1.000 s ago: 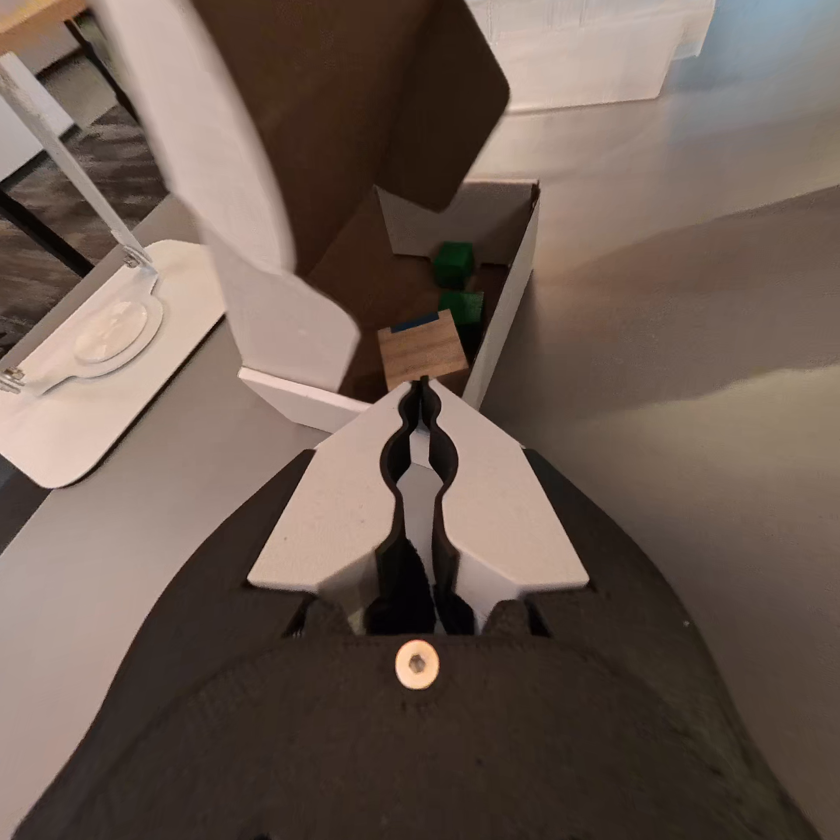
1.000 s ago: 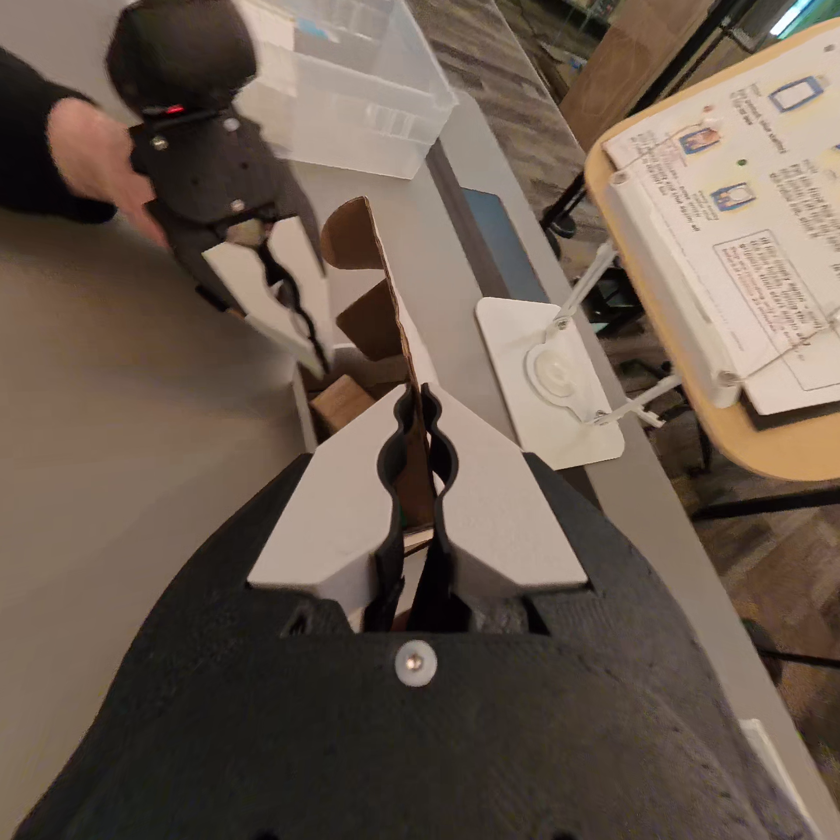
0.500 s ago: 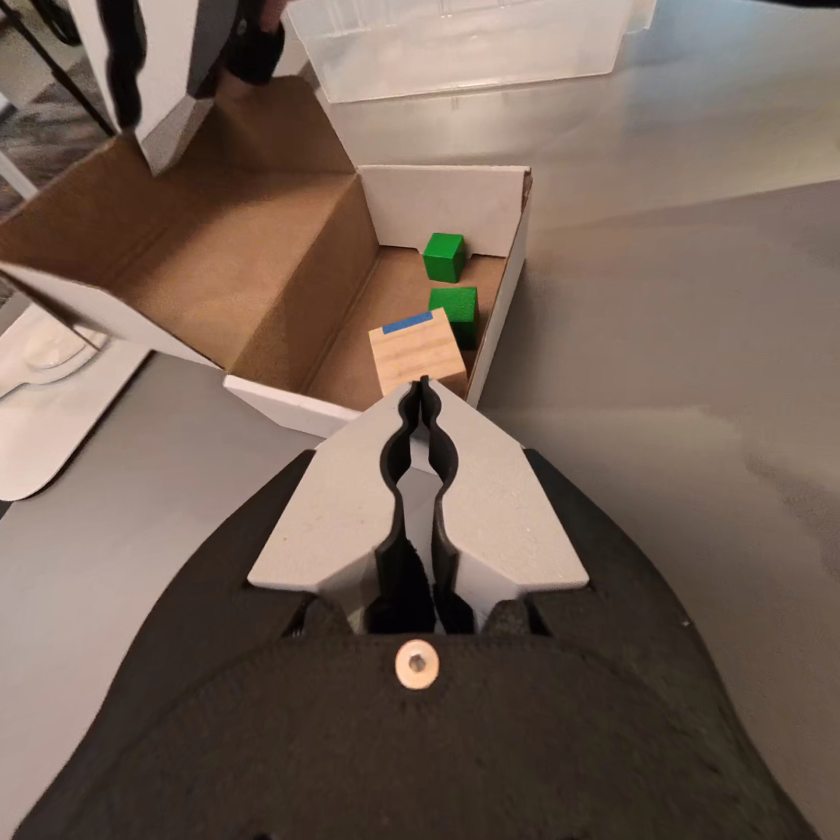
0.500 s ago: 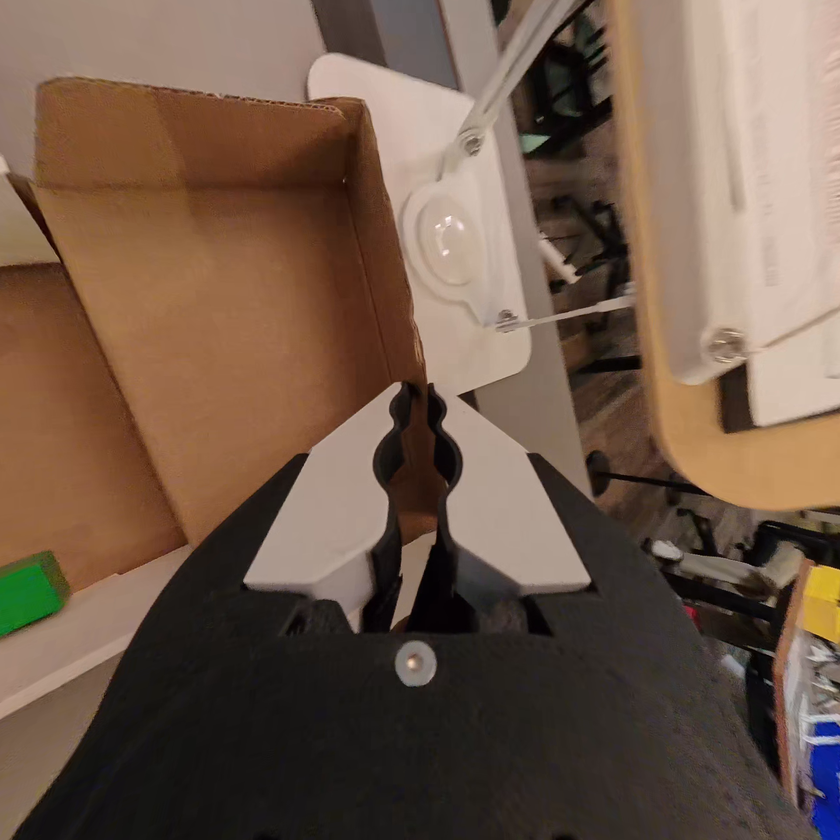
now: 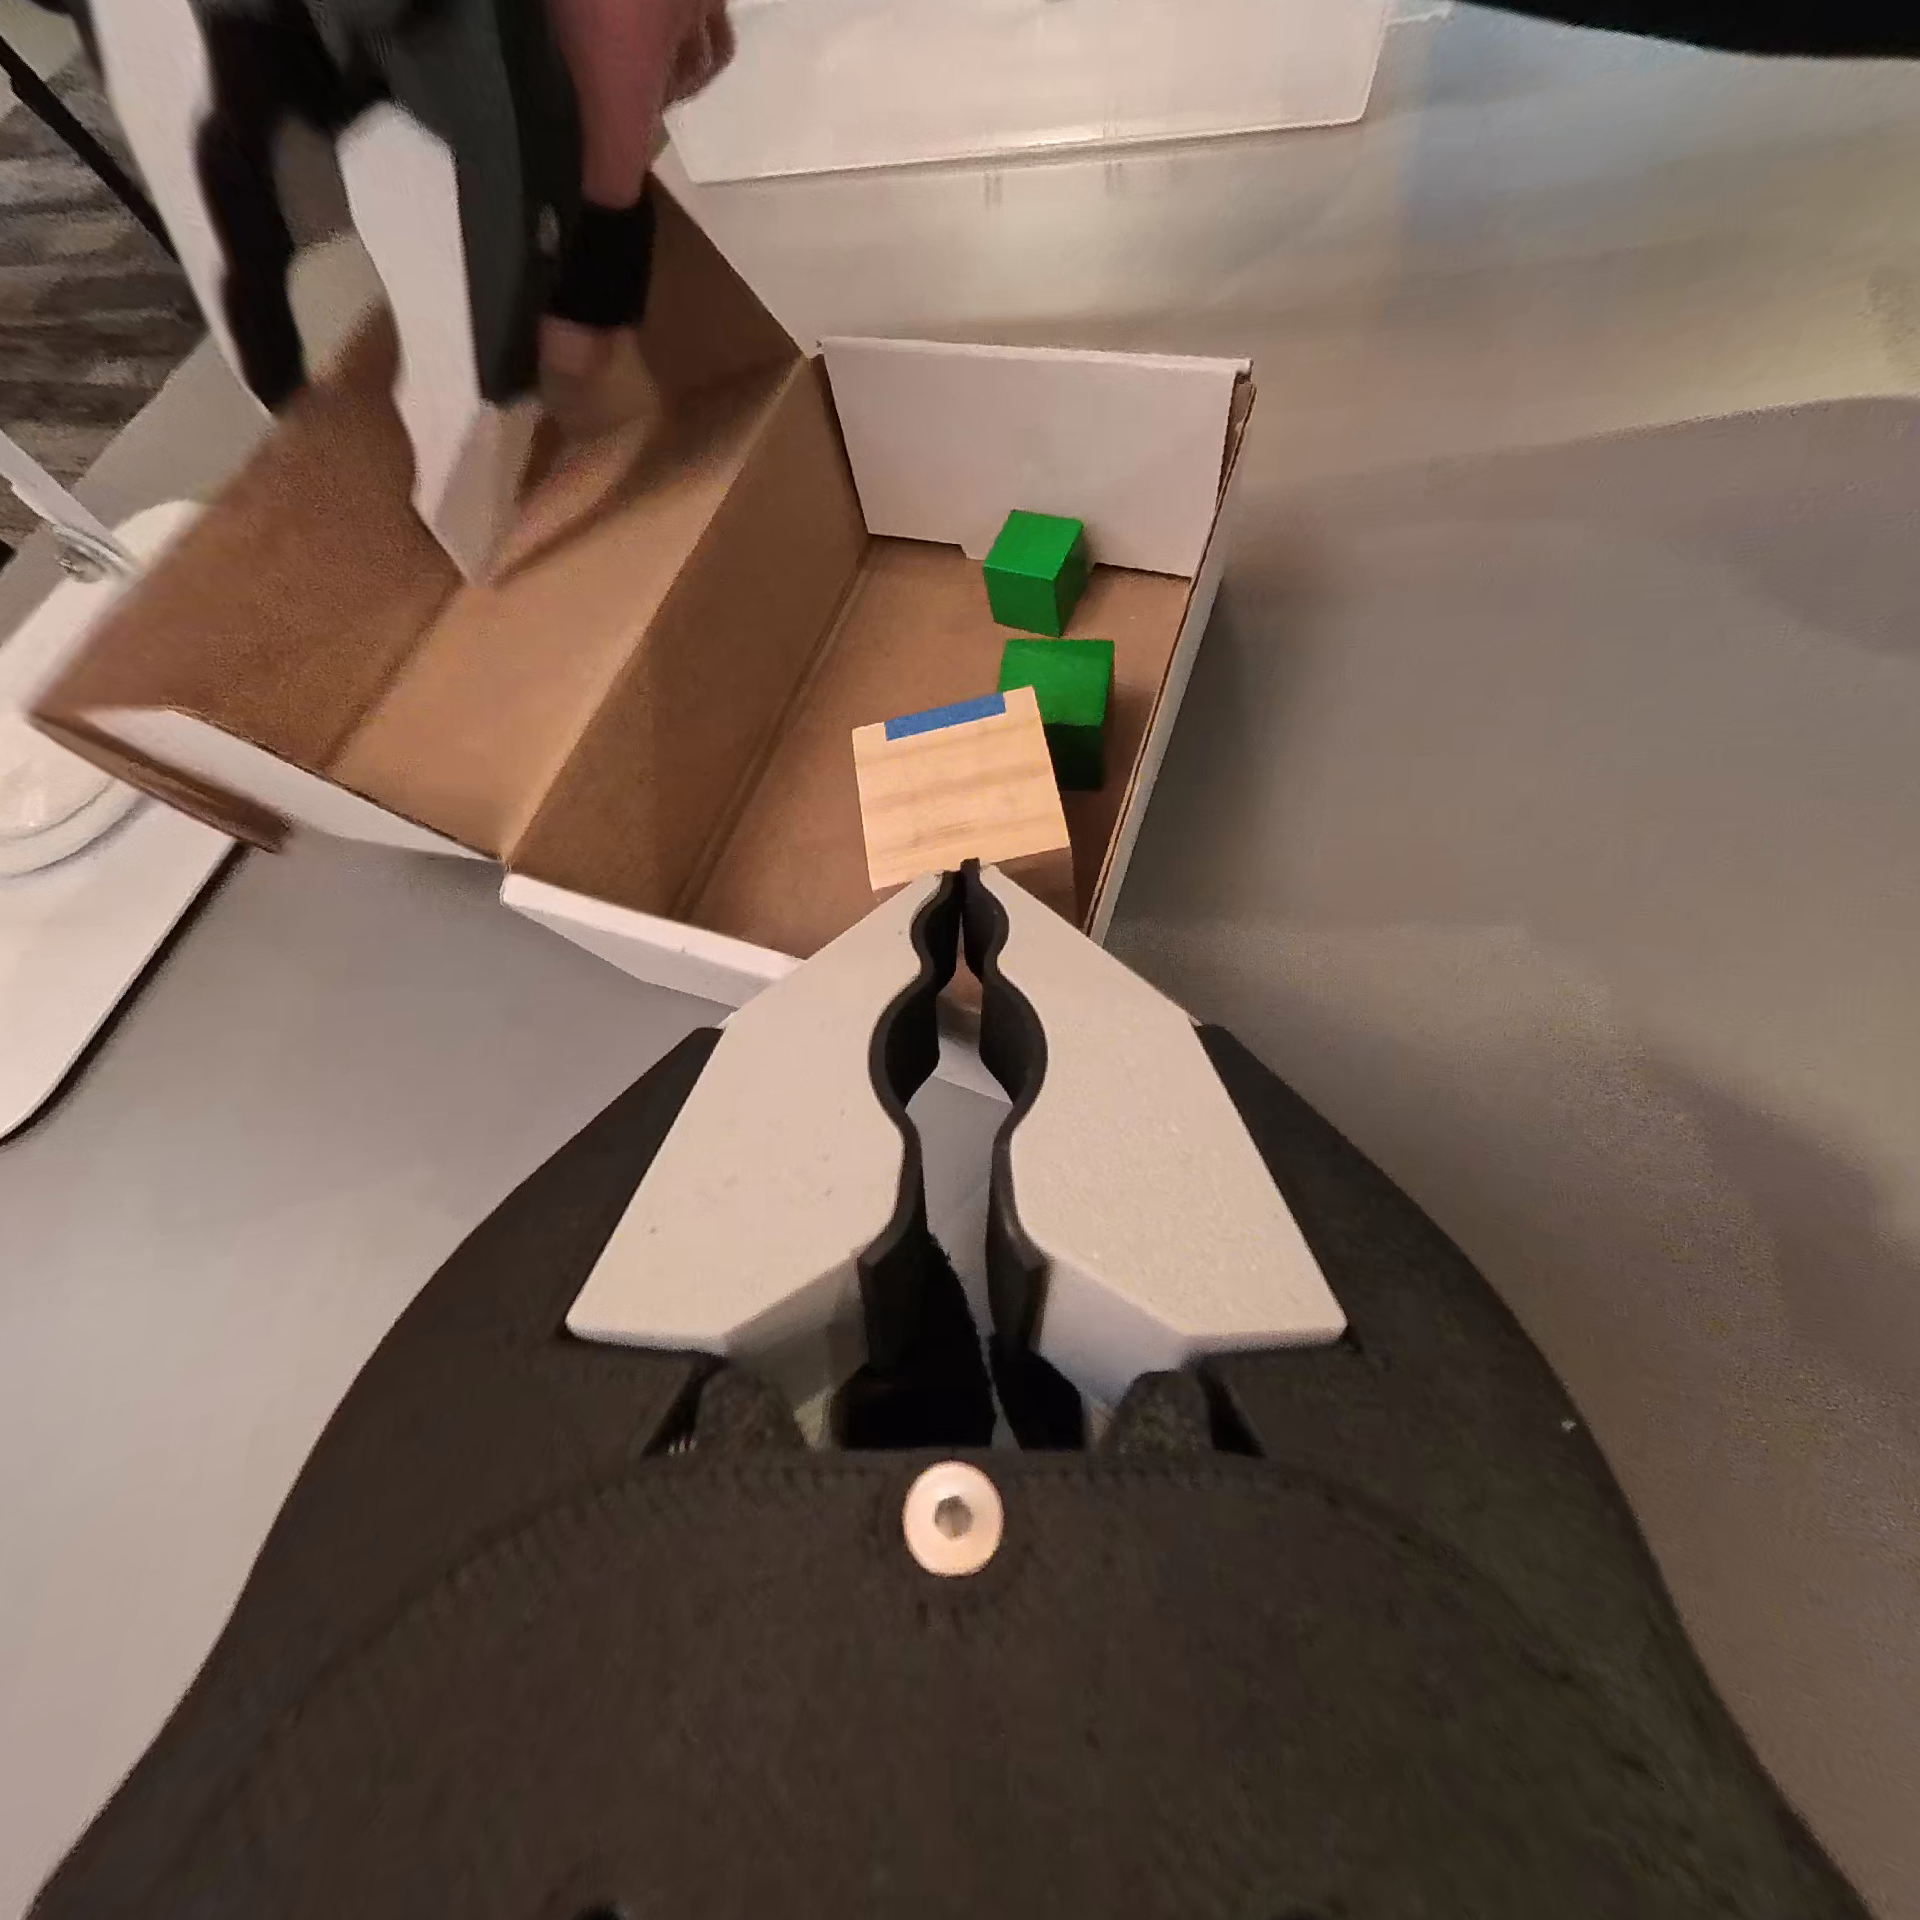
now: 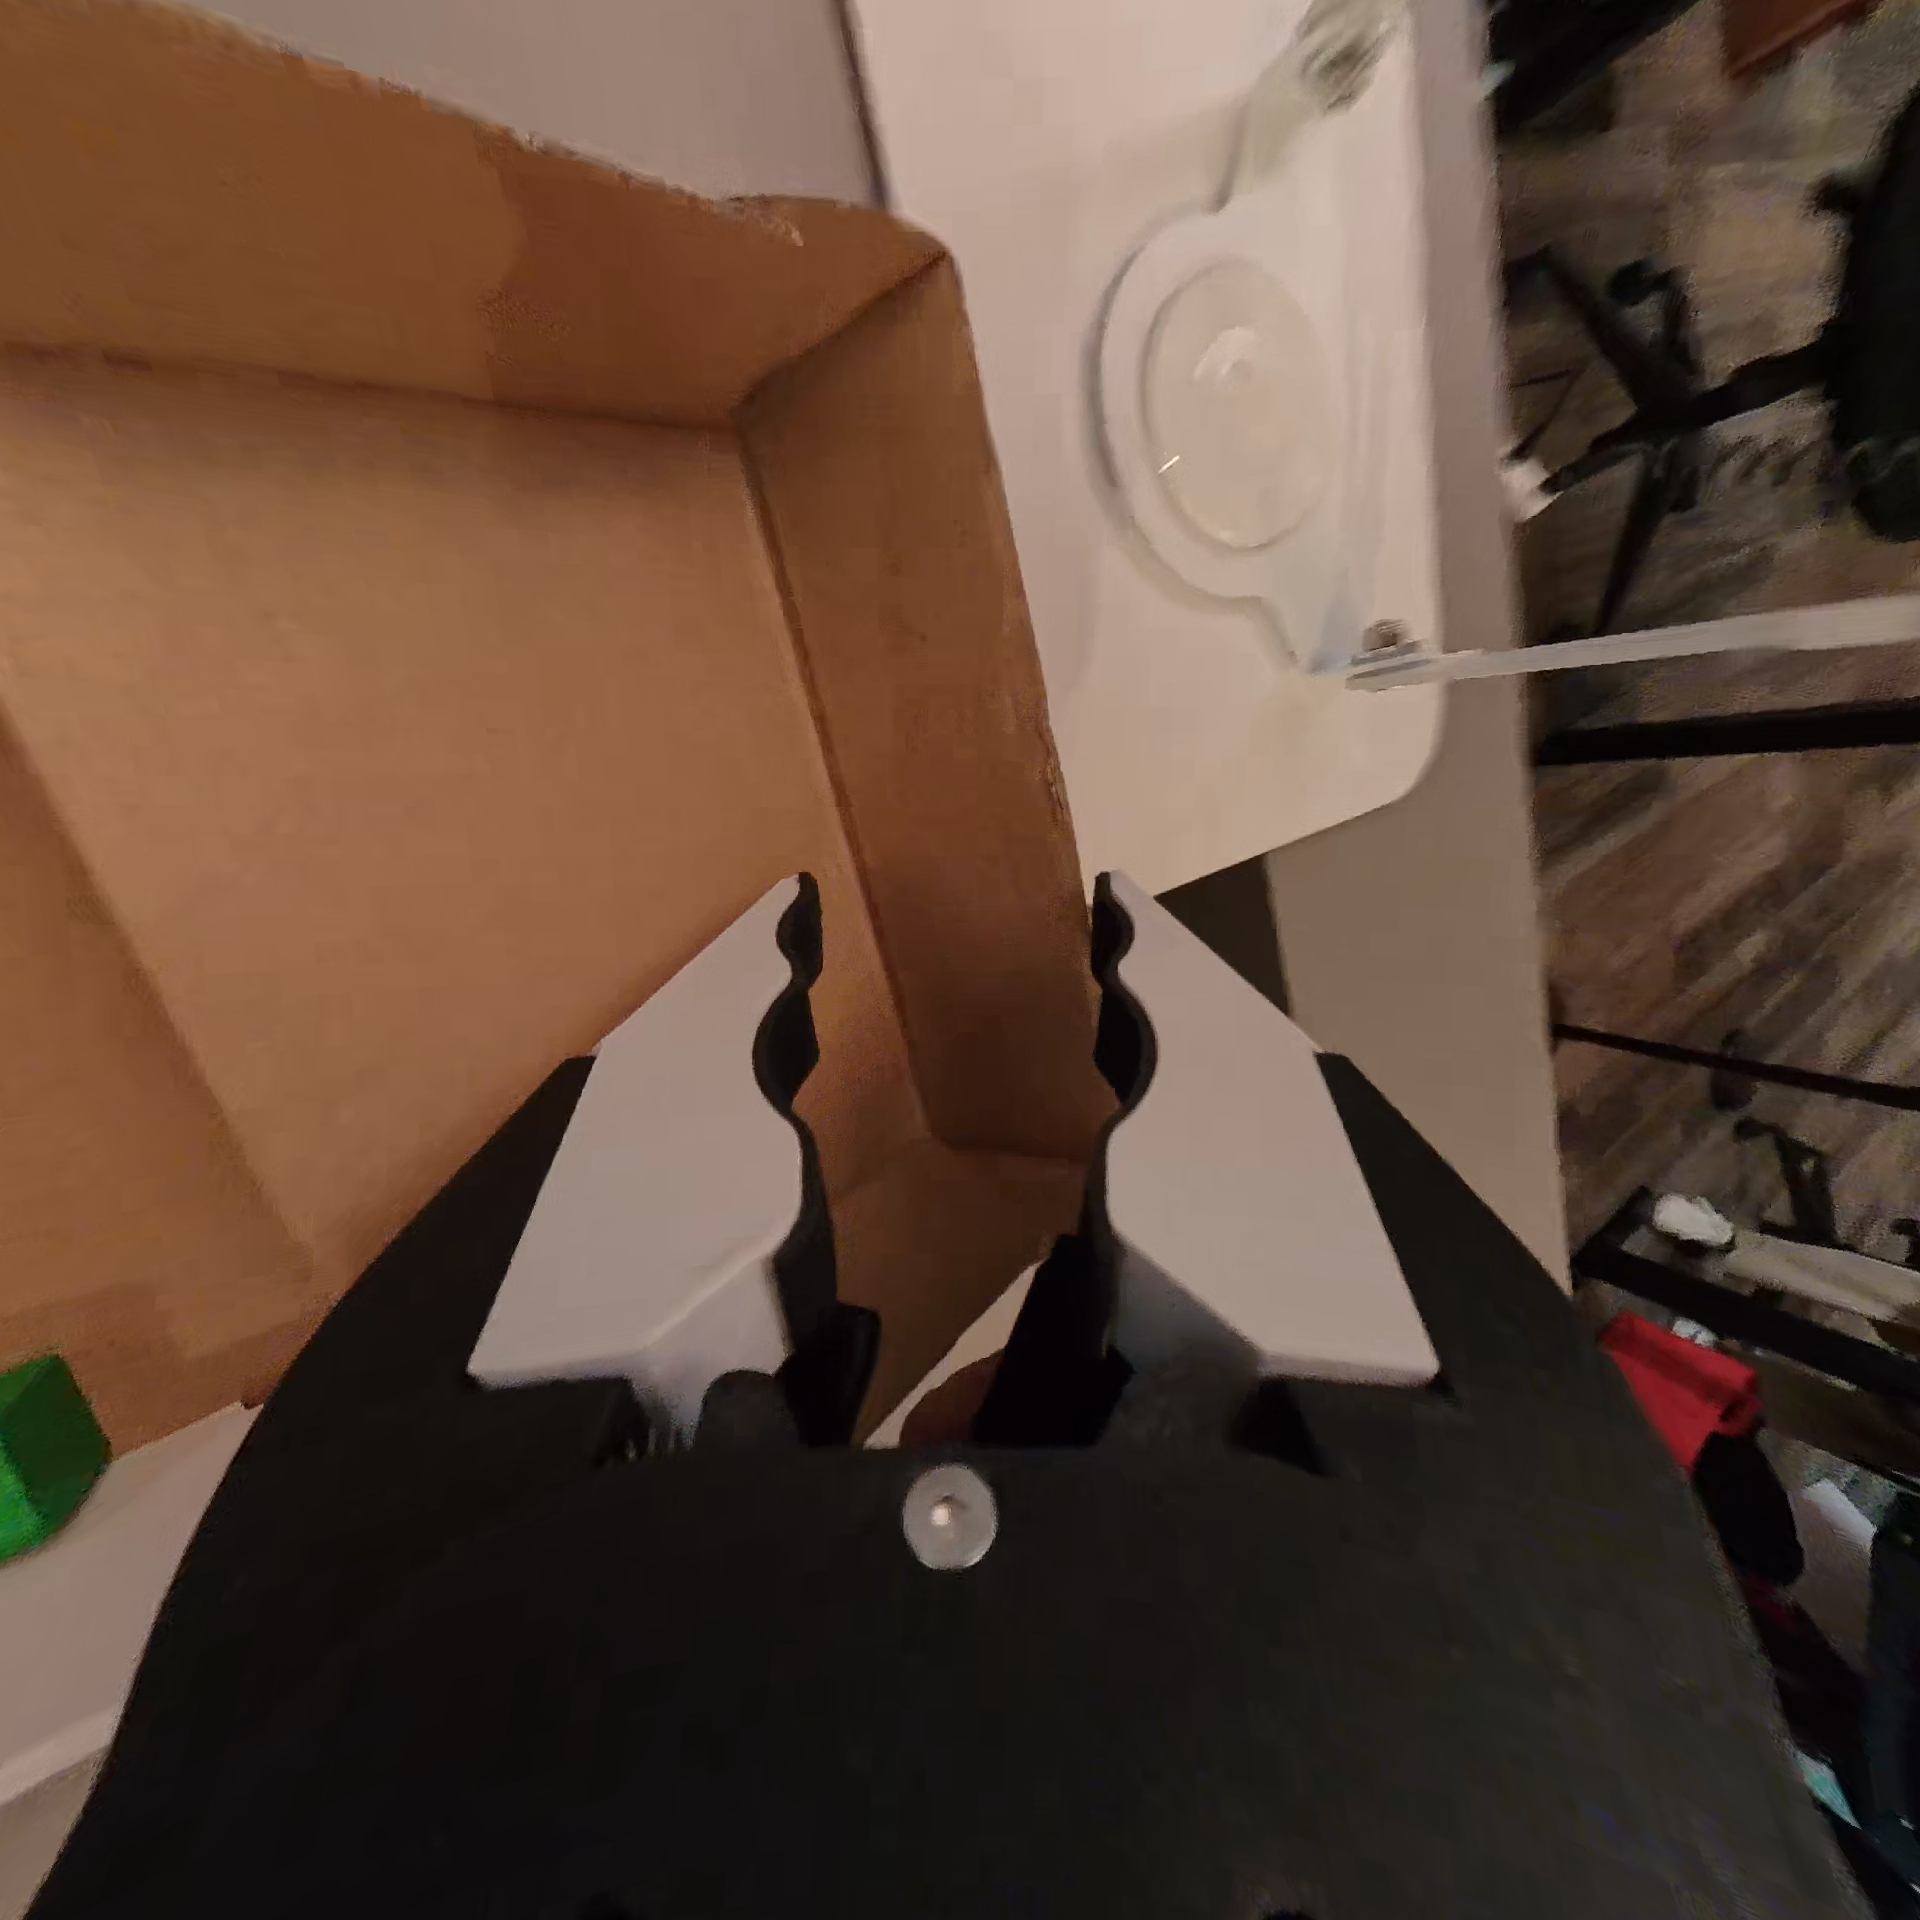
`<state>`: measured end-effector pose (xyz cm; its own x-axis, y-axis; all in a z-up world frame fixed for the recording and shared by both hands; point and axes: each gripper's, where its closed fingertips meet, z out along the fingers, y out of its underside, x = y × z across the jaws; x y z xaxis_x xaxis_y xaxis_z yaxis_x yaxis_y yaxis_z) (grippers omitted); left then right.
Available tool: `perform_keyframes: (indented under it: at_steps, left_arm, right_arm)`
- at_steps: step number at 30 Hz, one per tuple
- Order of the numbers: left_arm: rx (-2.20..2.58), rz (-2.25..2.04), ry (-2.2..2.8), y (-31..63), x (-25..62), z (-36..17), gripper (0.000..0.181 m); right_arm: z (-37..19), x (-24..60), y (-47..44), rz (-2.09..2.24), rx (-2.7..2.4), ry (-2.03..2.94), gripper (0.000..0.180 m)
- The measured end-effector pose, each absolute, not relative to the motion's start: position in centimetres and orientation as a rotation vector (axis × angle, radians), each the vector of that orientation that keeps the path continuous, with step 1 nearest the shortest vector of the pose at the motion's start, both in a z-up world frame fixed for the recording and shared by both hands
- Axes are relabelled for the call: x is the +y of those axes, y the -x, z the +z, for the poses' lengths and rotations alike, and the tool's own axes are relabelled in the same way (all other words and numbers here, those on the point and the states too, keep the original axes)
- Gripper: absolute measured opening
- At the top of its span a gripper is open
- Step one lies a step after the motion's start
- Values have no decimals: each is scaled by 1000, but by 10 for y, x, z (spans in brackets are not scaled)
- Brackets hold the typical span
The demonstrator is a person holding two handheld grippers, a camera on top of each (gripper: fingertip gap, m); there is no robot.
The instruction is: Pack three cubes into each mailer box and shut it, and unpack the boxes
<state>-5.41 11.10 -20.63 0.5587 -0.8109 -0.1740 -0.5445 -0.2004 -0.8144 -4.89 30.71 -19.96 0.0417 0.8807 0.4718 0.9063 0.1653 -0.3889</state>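
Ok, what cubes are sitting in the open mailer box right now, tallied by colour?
Green painted cubes: 2 (far one, near one)
Plain wooden cube with a blue tape strip: 1
Total: 3 cubes in the white cardboard mailer box

This looks like a lab or office workspace set up for recording handling trials. A plain grey counter [image 5: 1507, 727] carries little beyond test props: a white mailer box [image 5: 1029, 436] lying open with small coloured cubes inside, a clear plastic storage bin [image 5: 1039, 94] at the far edge, and a flat white stand base [image 6: 1247, 520] with a thin metal arm bolted to it. Past the counter's edge the right wrist view shows grey wood-look flooring [image 6: 1704, 852], black metal furniture legs [image 6: 1714, 727] and blurred clutter on the floor, including something red [image 6: 1683, 1382].
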Motion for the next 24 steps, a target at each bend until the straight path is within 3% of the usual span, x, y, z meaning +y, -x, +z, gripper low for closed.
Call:
perform_keyframes:
  at_steps: [1,6,10,16,21,24]
  left_arm:
    - [1097,-367,1890,54,111,-206,0]
    - [1079,-383,1924,51,110,-207,0]
    - [1079,-404,1927,50,108,-207,0]
    - [1116,-430,1954,44,95,-208,0]
    - [1088,-444,1910,46,94,-192,0]
    - [962,-458,1873,61,104,-163,20]
  right_arm:
    - [-183,304,51,-1,-1744,1679,53]
    - [-98,264,51,291,-1525,1545,67]
    - [-61,237,20,317,-1386,1565,49]
    - [-141,206,-31,307,-1424,1862,54]
    - [-195,196,-24,316,-1435,1951,41]
    - [-201,196,-19,336,-1403,1945,37]
